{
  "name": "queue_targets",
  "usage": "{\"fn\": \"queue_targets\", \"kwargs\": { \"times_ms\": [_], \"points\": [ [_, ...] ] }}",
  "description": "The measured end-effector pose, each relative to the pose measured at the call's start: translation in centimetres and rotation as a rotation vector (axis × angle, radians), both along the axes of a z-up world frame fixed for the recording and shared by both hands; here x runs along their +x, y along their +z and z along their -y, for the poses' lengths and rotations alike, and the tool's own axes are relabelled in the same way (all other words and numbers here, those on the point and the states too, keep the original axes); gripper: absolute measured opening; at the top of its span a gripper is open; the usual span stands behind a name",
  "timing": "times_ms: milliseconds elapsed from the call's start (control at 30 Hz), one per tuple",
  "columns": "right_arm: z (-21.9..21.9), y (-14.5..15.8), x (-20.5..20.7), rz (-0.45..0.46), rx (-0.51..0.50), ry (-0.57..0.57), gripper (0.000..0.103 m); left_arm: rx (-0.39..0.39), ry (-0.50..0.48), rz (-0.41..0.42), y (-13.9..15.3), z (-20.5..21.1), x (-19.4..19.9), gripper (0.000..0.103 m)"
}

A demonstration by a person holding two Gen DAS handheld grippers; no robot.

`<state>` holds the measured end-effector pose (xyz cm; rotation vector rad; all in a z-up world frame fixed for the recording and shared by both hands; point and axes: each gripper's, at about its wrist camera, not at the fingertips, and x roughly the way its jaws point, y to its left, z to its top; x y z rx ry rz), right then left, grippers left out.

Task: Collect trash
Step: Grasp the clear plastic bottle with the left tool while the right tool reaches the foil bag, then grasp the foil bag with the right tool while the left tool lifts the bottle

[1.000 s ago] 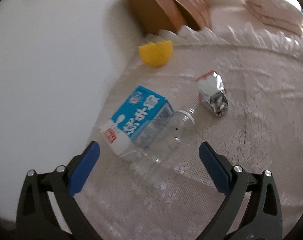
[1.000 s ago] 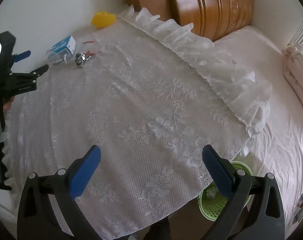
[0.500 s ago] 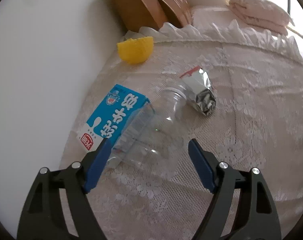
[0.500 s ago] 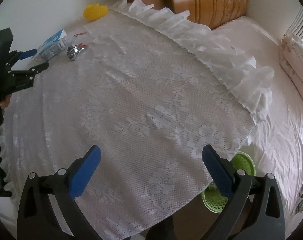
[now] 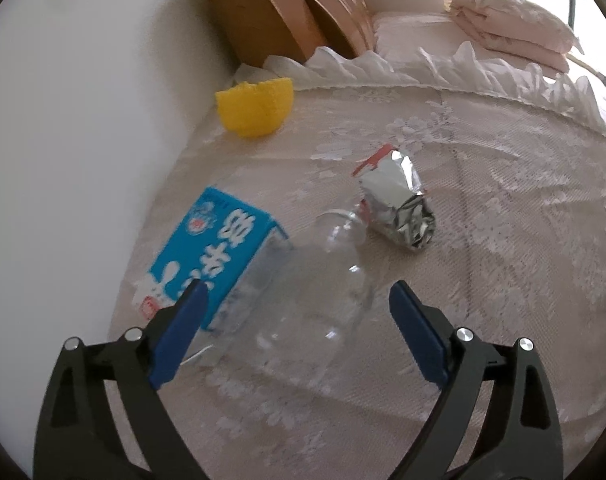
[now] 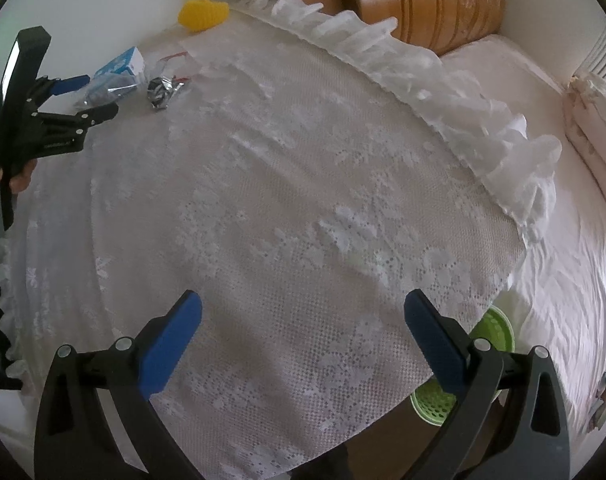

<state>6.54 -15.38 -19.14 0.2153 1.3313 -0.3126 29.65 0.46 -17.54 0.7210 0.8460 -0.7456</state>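
My left gripper [image 5: 295, 294] has two black plastic arms with triangular cut-outs, each tipped with a flat blue pad [image 5: 417, 336]. Round silver screws sit at the arm joints. My right gripper [image 6: 303, 304] is built the same: black arms, blue pads, silver screws. From the right view, the left one shows a black handle with a pale strip along its top edge, and fingers [image 6: 21, 174] wrapped round it.

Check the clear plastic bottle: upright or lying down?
Lying down. The clear plastic bottle rests on its side on the lace cover, against the blue carton, neck toward the foil wrapper.
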Motion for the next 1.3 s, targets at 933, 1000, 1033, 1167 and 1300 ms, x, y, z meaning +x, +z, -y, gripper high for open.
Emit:
{"fn": "queue_targets", "kwargs": {
  "times_ms": [933,1000,1033,1167,1300],
  "points": [
    [-4.2,-0.5,12.3,0.205,0.023,0.140,0.100,-0.189,0.681,-0.097,1.4,-6.2,-8.3,0.062],
    [-4.9,-1.0,14.9,0.205,0.007,0.153,0.100,-0.198,0.738,-0.101,1.5,-7.0,-8.7,0.062],
    [-5.4,-1.4,16.3,0.201,-0.005,0.162,0.100,-0.195,0.772,-0.098,1.5,-7.5,-8.9,0.062],
    [-7.1,-2.4,20.0,0.177,-0.057,0.169,0.100,-0.186,0.827,-0.091,1.5,-8.2,-8.9,0.062],
    [-8.5,-3.8,22.4,0.137,-0.078,0.183,0.089,-0.212,0.846,-0.101,1.7,-8.8,-9.0,0.062]
  ]
}}
